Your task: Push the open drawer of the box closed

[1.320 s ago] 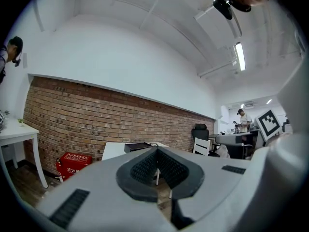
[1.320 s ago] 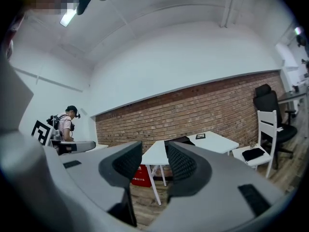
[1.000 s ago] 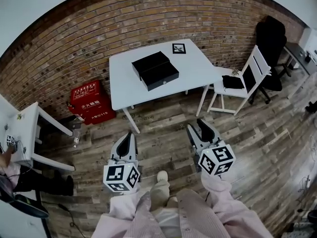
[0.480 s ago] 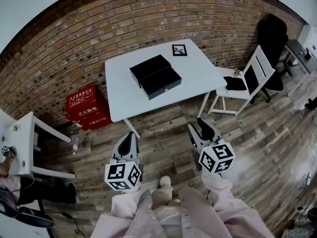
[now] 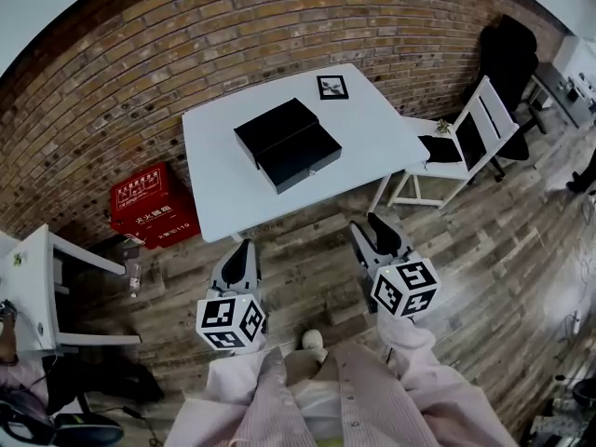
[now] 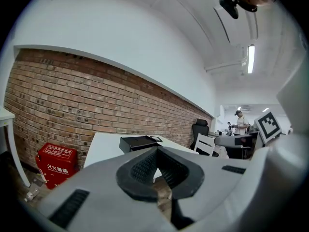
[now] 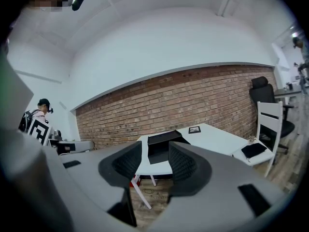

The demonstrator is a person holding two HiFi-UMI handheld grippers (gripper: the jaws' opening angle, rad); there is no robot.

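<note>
A flat black box (image 5: 276, 127) sits on the white square worktop (image 5: 219, 189). Its shallow open drawer (image 5: 302, 155) is drawn out towards us and a little to the right. Both tools hang well short of it, over the wood floor (image 5: 307, 282). The right tool (image 5: 372, 231), jaws apart and empty, is nearer, so we judge it better placed to push the drawer away, towards the brick wall (image 5: 140, 73). The right gripper view frames the drawer between its jaws. The left tool (image 5: 242, 252), tips together on nothing, sees the box off-line.
</note>
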